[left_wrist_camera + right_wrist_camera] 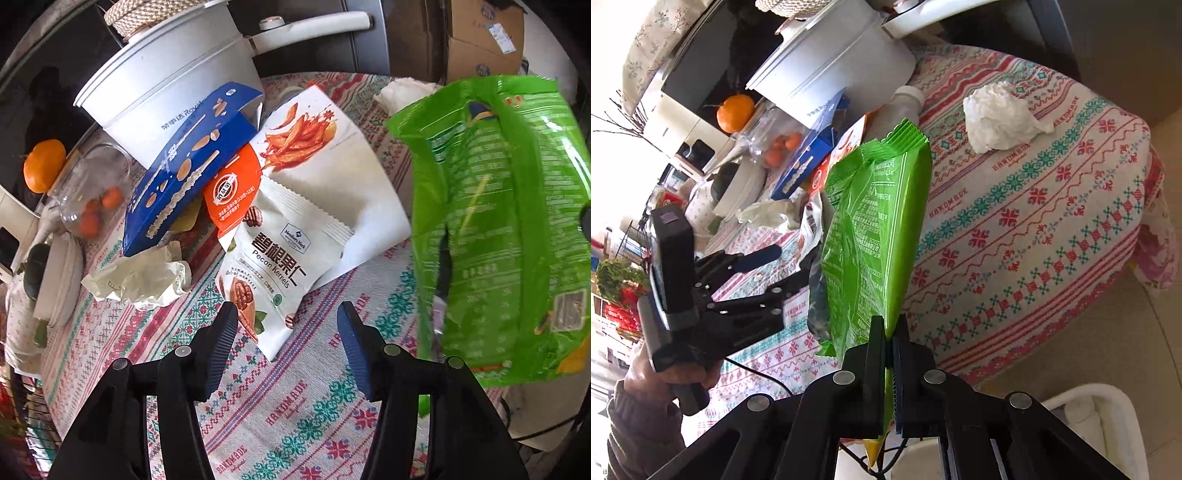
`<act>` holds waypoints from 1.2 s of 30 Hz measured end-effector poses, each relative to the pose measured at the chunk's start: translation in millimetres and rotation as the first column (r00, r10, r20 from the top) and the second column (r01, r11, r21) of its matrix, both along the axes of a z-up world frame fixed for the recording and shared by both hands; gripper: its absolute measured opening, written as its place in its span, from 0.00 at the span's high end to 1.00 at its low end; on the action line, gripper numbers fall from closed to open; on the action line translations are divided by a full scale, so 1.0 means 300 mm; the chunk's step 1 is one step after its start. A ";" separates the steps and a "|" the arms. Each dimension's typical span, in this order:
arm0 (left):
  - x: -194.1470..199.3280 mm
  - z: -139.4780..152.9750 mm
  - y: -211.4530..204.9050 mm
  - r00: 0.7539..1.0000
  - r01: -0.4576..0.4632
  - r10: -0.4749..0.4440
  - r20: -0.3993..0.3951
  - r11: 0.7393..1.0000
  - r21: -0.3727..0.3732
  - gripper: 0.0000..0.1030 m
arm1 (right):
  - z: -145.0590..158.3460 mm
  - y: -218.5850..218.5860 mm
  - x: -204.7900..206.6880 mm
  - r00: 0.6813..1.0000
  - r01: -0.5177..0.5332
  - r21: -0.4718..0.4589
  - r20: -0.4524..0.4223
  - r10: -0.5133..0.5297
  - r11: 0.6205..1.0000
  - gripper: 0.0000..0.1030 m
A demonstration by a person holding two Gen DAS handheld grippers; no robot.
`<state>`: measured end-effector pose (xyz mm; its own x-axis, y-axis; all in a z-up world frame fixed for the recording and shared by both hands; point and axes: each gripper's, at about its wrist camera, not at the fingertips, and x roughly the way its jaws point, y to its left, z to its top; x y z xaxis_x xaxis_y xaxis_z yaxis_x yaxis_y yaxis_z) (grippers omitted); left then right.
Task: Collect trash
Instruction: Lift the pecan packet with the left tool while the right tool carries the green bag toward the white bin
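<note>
Right wrist view: right gripper clenched on green snack bag, held up above patterned desk. Left gripper released, jaws apart, nothing between, over pecan kernels packet. Farther back: crumpled tissue, blue box, white pot.
</note>
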<state>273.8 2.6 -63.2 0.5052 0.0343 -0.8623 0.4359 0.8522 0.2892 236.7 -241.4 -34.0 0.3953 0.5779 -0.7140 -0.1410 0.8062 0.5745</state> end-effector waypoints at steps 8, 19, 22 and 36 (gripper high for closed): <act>0.032 0.041 0.075 0.994 -0.110 0.105 -0.037 0.981 -0.161 0.98 | -0.029 0.032 -0.007 0.999 -0.029 0.057 -0.036 0.031 0.998 0.98; -0.115 0.205 0.164 0.967 -0.254 0.254 -0.035 0.932 -0.257 1.00 | -0.027 0.127 -0.030 0.994 -0.100 0.046 -0.030 0.101 0.994 0.98; -0.188 0.248 0.176 0.964 -0.260 0.267 -0.011 0.927 -0.269 1.00 | -0.005 0.146 -0.046 0.994 -0.105 0.021 -0.003 0.105 0.994 0.98; -0.543 0.230 0.221 0.905 -0.415 0.419 -0.071 0.832 -0.368 1.00 | 0.100 0.242 -0.198 0.984 -0.133 -0.080 0.109 0.141 0.988 0.98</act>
